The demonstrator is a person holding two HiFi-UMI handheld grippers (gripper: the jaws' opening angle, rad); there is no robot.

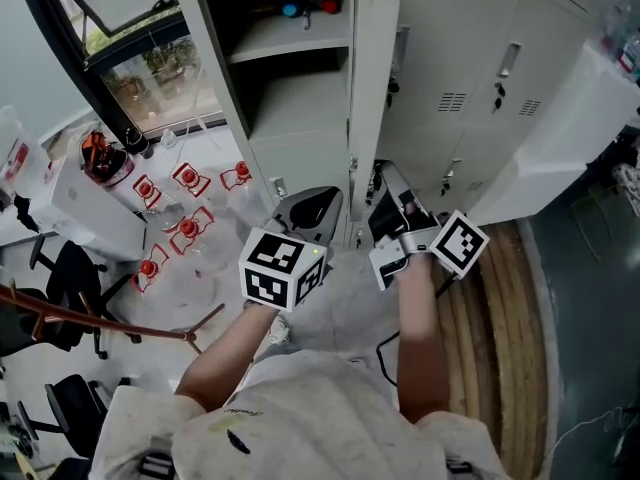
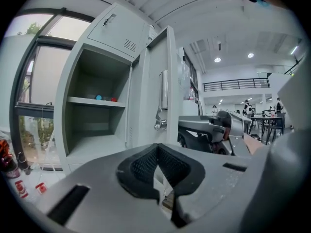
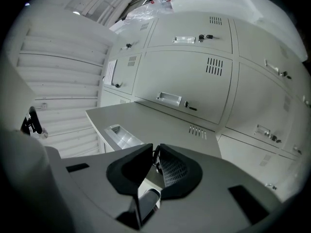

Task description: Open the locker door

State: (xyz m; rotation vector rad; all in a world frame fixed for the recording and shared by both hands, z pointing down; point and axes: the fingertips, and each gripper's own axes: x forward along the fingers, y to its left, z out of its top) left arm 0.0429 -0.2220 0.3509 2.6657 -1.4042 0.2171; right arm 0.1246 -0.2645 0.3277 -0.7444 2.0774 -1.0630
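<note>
**A:** Where was the door?

**B:** The door (image 1: 372, 88) stood open, swung out from the locker (image 1: 300, 98). From the head view it showed nearly edge-on. The compartment behind it was open to view, with a shelf (image 1: 290, 43) across it.

**A:** Was anything on the shelf?

**B:** A small blue thing (image 1: 290, 10) and a small red thing (image 1: 328, 6) sat side by side near the back. I could not tell what they were.

**A:** And the right gripper?

**B:** The right gripper (image 3: 153, 161) was at the door's free edge. Its jaws were clamped on that edge, with a narrow pale strip of it between the pads. The door's outer face ran away from the jaws, and it carried a handle recess (image 3: 119, 135) and a row of vent slits (image 3: 197, 130).

**A:** And the left one?

**B:** The left gripper (image 2: 157, 152) hung just beside the right one, on the compartment side of the door and clear of it. Its jaws were together, with the pad tips touching and nothing between them. It faced the open compartment and the door's inner face, where the latch (image 2: 162, 123) showed.

**A:** What about the neighbours?

**B:** The other lockers (image 1: 480, 78), to the right, were closed.
</note>
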